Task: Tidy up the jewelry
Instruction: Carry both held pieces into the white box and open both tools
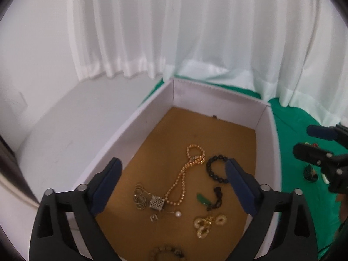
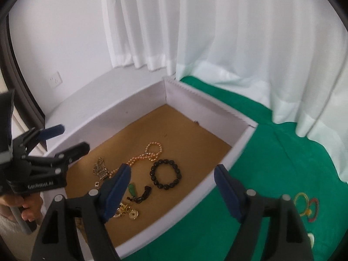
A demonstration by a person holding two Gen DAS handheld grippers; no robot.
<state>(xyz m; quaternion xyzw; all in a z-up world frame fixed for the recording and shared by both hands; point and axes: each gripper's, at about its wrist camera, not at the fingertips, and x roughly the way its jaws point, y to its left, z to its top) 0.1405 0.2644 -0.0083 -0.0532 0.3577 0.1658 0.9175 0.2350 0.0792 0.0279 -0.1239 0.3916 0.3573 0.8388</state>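
I see my left gripper (image 1: 174,169) at the bottom of its own frame: matte black angular arms with triangular cutouts, round silver screws, and dark blue finger pads (image 1: 238,187). My right gripper (image 2: 171,176) looks the same. At lower left of the right view, white "GenRobot.AI" lettering marks a black body above bare fingers (image 2: 24,206).

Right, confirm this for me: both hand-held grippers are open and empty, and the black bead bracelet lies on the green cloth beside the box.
Not quite. The black bead bracelet lies inside the box, on its brown floor, as the right wrist view shows. Both the left hand-held gripper and the right hand-held gripper are open and empty.
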